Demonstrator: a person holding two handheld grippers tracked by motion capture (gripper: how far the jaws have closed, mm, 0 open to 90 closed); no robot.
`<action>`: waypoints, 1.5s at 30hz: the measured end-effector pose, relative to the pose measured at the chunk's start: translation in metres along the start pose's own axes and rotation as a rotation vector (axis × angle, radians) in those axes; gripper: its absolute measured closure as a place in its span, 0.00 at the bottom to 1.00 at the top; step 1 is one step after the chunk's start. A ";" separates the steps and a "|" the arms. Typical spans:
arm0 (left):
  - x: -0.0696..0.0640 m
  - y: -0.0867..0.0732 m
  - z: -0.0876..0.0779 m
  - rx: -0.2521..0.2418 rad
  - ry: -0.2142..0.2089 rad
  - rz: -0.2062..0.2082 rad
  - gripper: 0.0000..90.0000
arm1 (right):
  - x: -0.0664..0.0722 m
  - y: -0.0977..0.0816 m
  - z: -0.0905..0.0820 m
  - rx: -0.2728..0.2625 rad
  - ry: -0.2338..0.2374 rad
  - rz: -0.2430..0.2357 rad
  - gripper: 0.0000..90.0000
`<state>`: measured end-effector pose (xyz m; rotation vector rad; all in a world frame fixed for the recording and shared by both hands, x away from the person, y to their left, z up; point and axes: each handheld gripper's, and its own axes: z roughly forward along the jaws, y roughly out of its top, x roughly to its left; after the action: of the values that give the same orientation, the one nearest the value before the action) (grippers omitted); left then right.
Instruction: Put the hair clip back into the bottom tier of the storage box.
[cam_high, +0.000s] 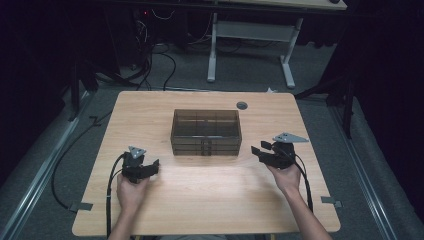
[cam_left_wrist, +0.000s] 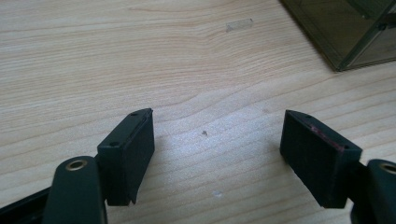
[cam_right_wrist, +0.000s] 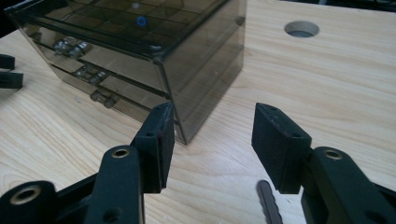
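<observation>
The high view is looking forward and down over the whole table (cam_high: 210, 195). Each gripper view is looking close and low along its jaws; both are sharing the smoked drawer box (cam_right_wrist: 187, 56) with the high view.

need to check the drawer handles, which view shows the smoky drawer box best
The right gripper view: the drawer box is close, with three stacked drawer fronts and metal handles visible. The high view shows the whole box, but small. The left gripper view catches one bottom corner.
</observation>
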<state>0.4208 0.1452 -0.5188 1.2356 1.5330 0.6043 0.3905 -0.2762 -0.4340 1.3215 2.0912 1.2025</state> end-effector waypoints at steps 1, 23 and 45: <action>0.000 0.000 0.000 0.000 0.000 0.000 0.30 | 0.002 0.001 0.001 0.002 0.006 -0.007 0.53; 0.001 0.001 -0.001 -0.001 0.002 -0.008 0.31 | 0.030 0.034 0.014 -0.050 0.068 -0.064 0.54; 0.000 0.000 0.000 -0.007 0.004 -0.009 0.31 | 0.062 0.070 0.057 0.033 0.126 -0.194 0.68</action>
<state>0.4207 0.1455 -0.5184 1.2219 1.5378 0.6060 0.4377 -0.1837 -0.4008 1.0518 2.2765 1.1996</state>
